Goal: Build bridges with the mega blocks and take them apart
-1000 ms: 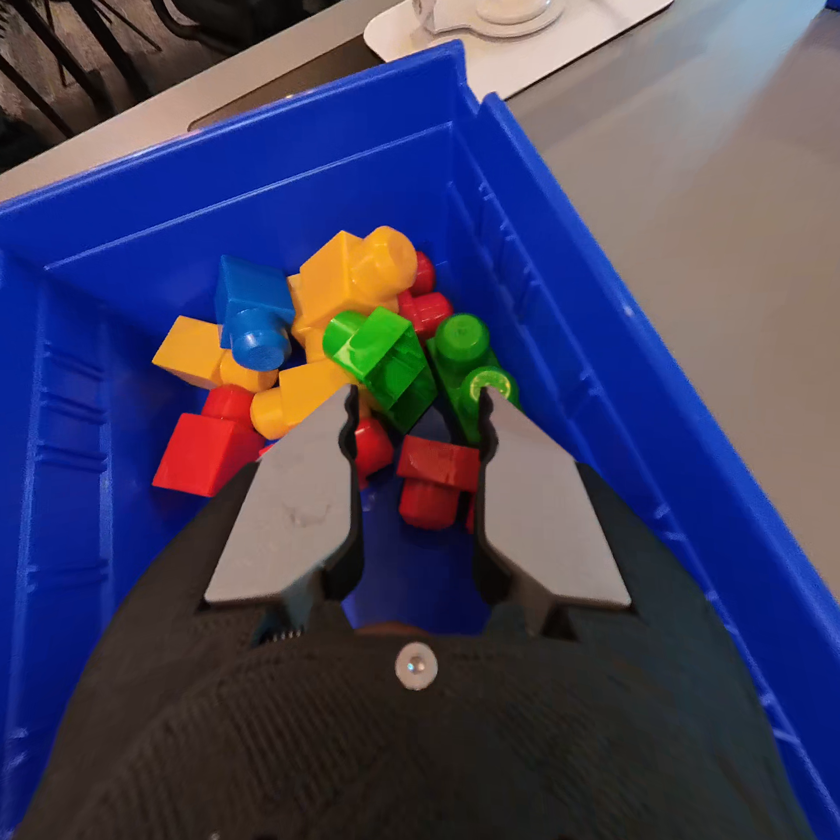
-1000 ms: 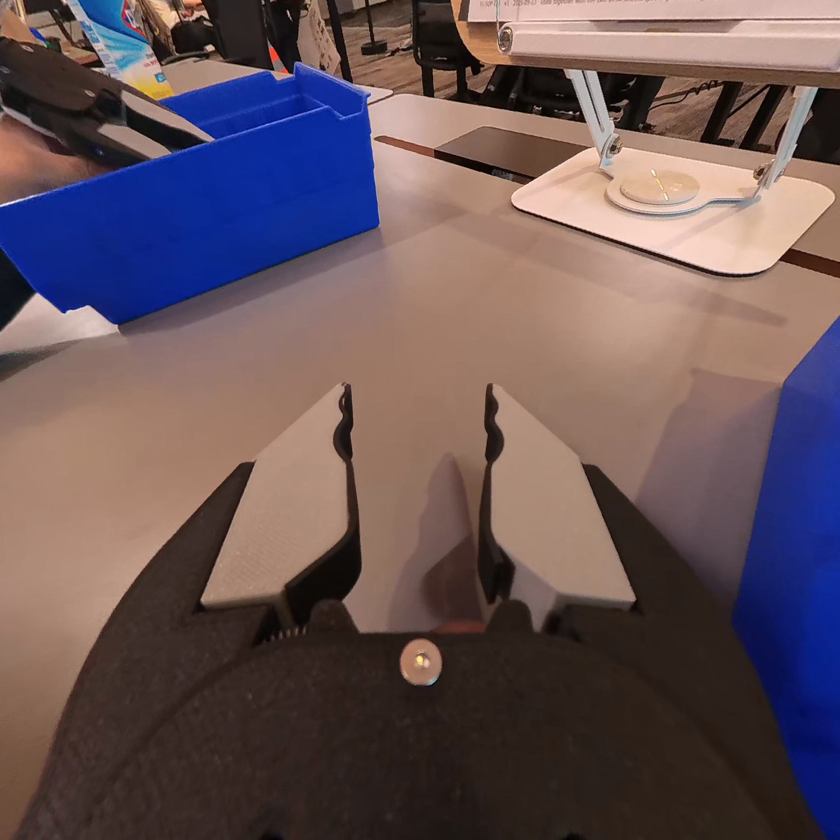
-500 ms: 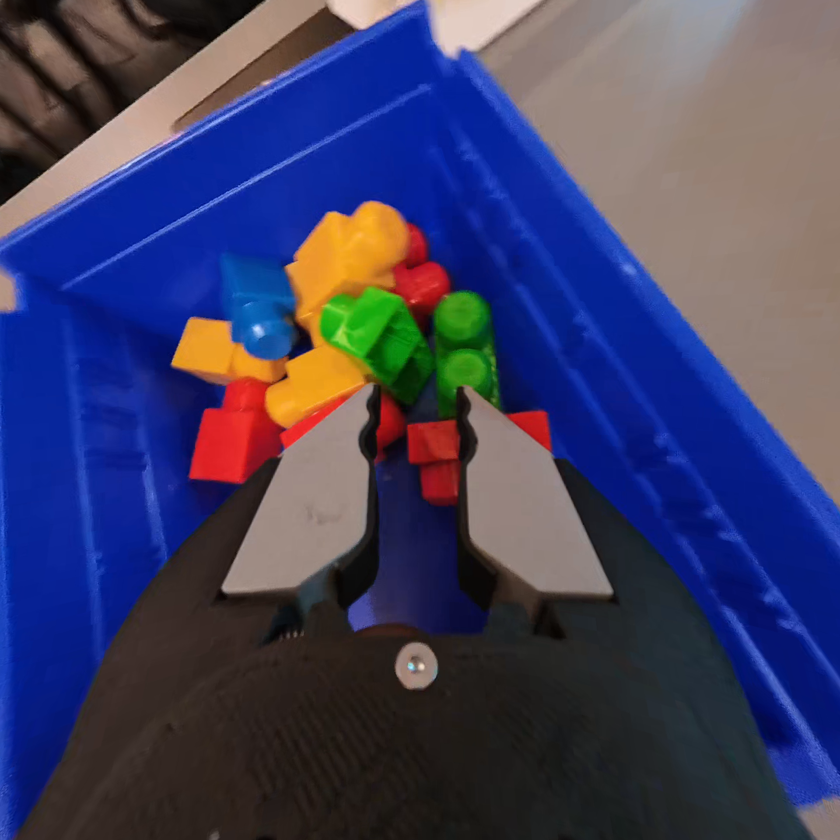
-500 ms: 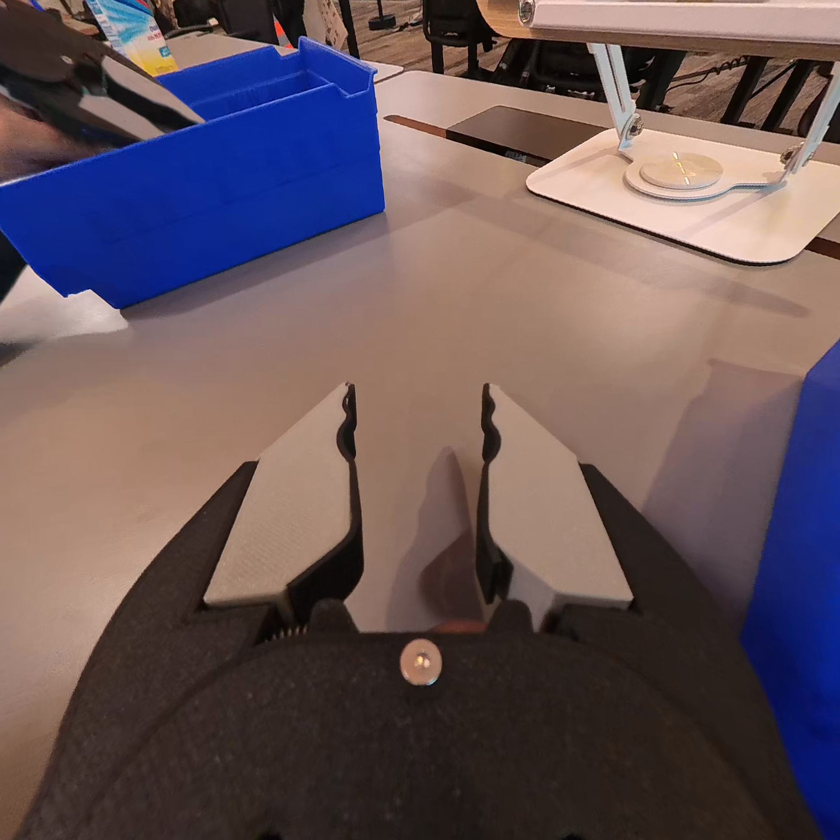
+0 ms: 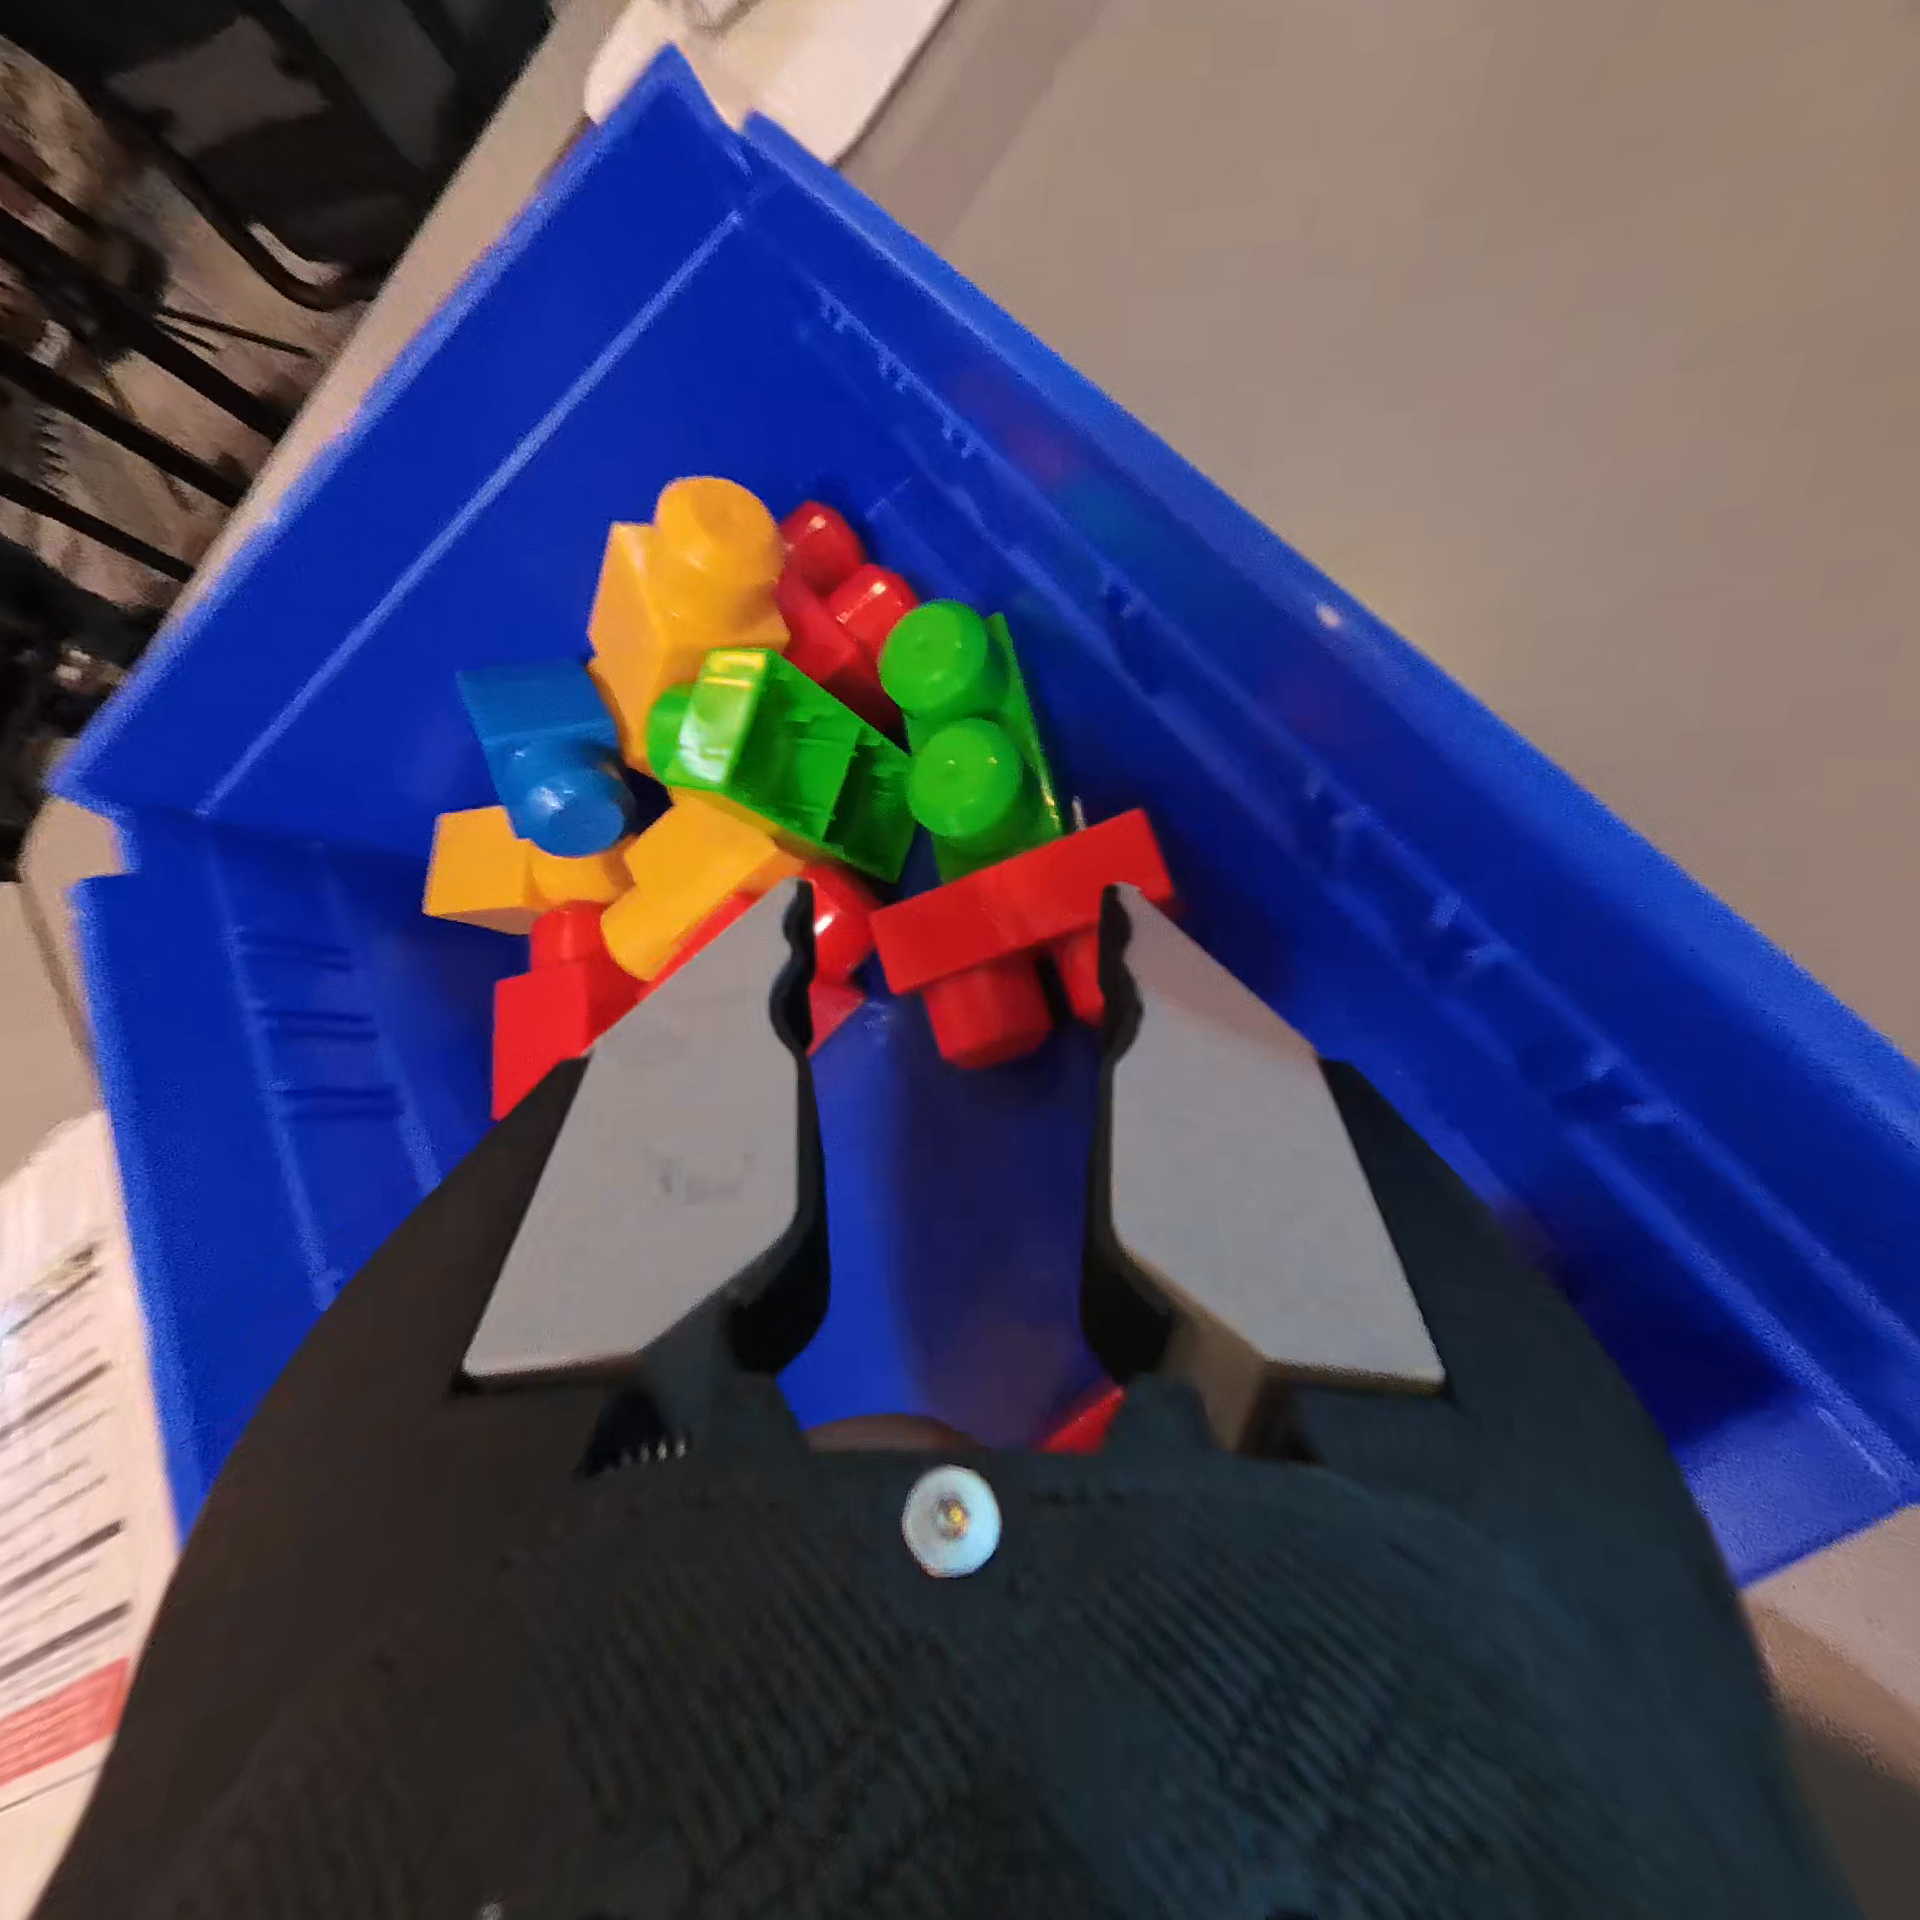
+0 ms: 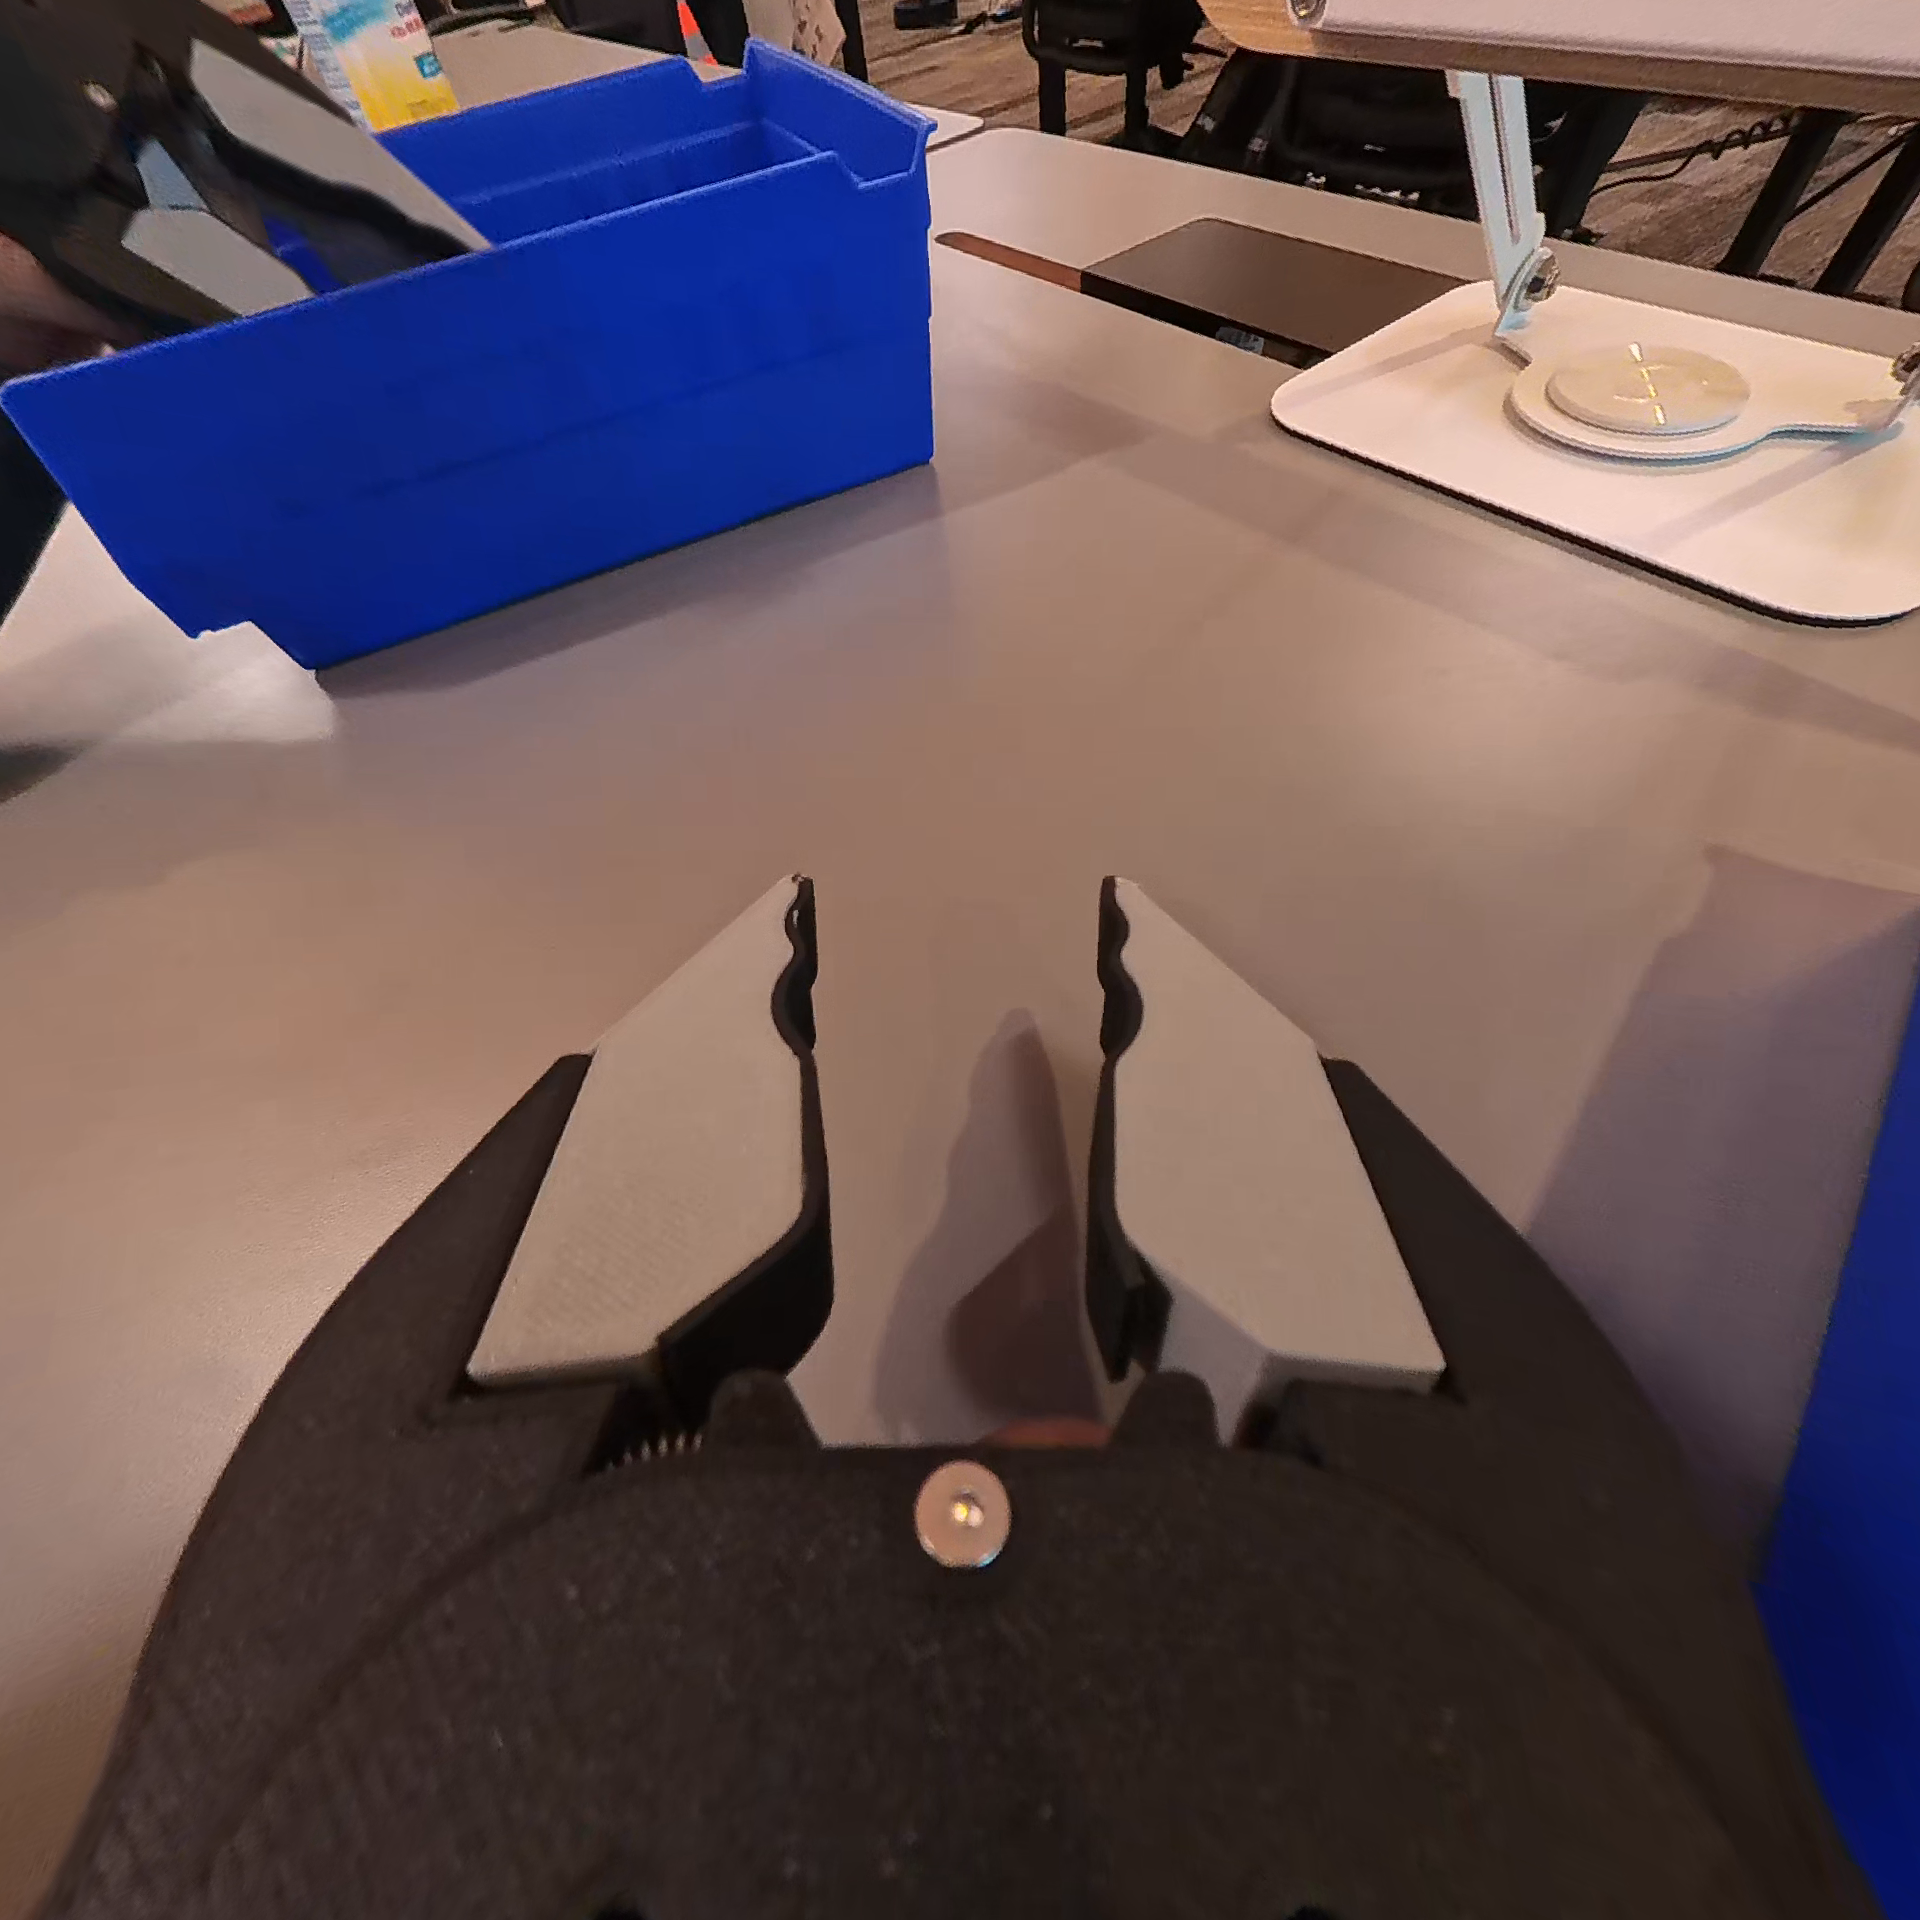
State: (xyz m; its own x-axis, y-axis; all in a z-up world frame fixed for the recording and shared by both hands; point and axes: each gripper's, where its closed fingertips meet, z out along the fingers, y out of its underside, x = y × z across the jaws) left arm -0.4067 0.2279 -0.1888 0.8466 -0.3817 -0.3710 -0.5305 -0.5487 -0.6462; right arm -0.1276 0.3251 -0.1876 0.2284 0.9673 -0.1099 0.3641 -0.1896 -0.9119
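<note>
Down in the near corner of the blue bin (image 5: pixel 1351 790) sits the pile of mega blocks (image 5: pixel 790 748), and the red block (image 5: pixel 1013 920) lies between the left tool's (image 5: pixel 954 935) spread fingers, touching the right one at most, so nothing's actually pinched. These look like light, hard, slick plastic, so I'd grab the flat sides rather than the round studs. Bin walls crowd the pile, so lift straight up. Right tool (image 6: pixel 958 935) hangs spread and empty over the bare tabletop (image 6: pixel 1143 727), plenty of building room there.
</note>
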